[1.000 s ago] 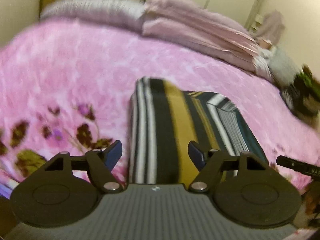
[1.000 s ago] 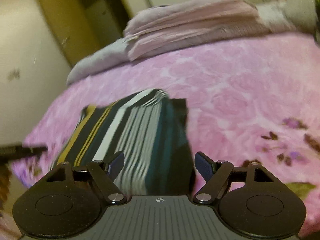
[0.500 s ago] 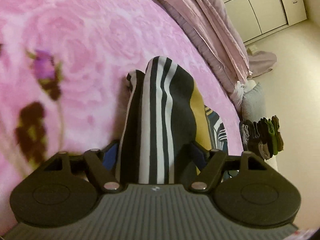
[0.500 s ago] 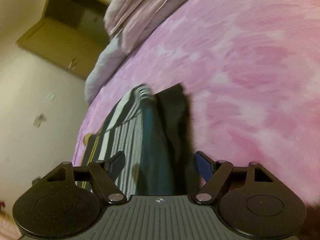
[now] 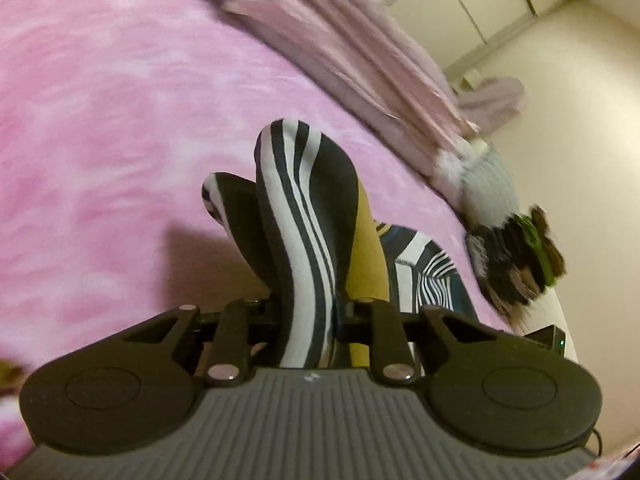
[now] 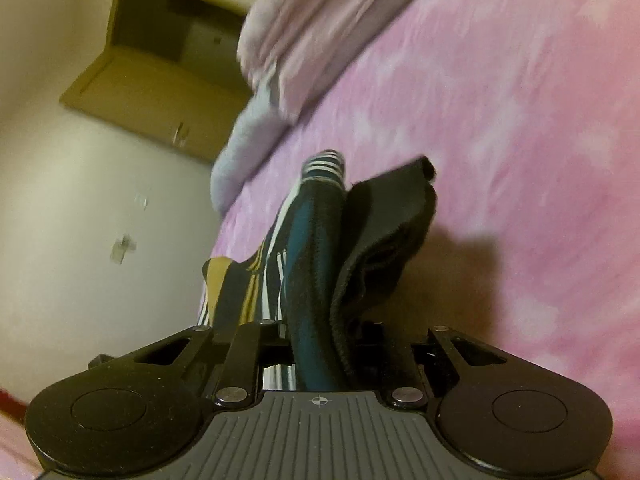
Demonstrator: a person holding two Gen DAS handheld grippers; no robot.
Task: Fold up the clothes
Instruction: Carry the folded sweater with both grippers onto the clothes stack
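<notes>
A folded striped garment (image 5: 308,216) in black, white, mustard and teal lies on the pink bed cover (image 5: 100,120). My left gripper (image 5: 308,312) is shut on its near left edge, and the pinched cloth bulges up in a ridge between the jaws. In the right wrist view the same striped garment (image 6: 316,240) shows its teal and black side. My right gripper (image 6: 320,332) is shut on that near right edge, with a dark flap (image 6: 384,224) lifted beside it. The fingertips of both grippers are buried in the fabric.
A pile of pale pink and lilac bedding (image 5: 360,52) lies along the far side of the bed. Dark socks and a white garment (image 5: 516,248) sit at the bed's right end. Cream cupboards (image 5: 500,4) and a wooden door (image 6: 160,80) line the walls.
Both grippers went from open above the flat folded garment to shut on its near edge. The cameras have dropped low and tilted, and the gripped cloth now bunches upward.
</notes>
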